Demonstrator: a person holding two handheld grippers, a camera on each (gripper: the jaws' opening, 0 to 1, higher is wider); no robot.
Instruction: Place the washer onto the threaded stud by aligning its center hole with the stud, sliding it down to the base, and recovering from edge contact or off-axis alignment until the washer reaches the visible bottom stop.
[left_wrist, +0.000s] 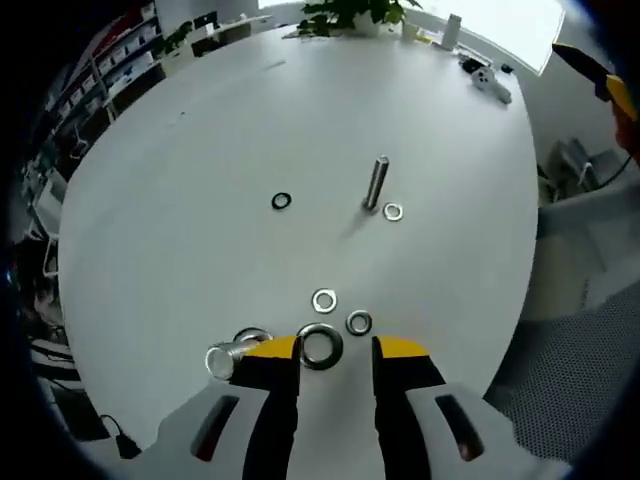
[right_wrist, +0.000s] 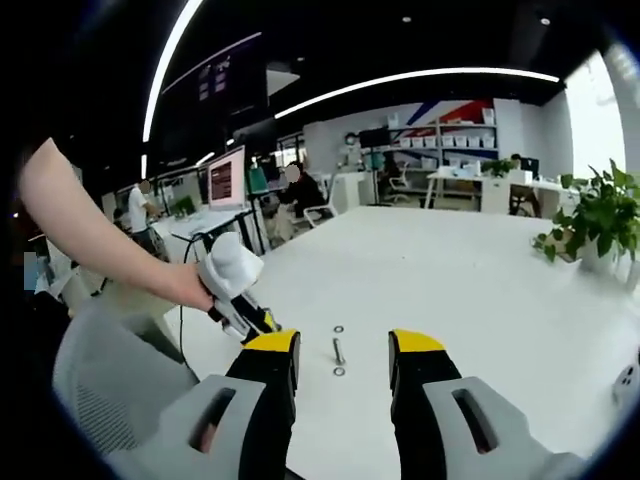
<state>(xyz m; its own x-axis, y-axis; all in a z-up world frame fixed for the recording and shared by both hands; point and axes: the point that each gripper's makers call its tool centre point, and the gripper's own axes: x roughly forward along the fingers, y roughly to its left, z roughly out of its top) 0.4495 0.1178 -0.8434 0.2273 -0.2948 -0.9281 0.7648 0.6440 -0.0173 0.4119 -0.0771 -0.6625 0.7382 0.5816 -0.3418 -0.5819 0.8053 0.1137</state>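
Large washer (left_wrist: 320, 346) lies between the spread left gripper (left_wrist: 336, 347); right gripper (right_wrist: 344, 342) spread too.

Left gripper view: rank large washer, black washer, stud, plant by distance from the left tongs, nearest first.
1. Large washer, between the left tongs' tips.
2. Black washer, mid-table, left of the stud.
3. Stud, upright; only slightly beyond the black washer.
4. Plant, far table edge.

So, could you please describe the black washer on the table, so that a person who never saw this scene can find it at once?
In the left gripper view, start from the white table and find the upright threaded stud near its middle. The black washer lies flat to the left of the stud, apart from it. It is the one dark ring; the silver washers are all shiny.
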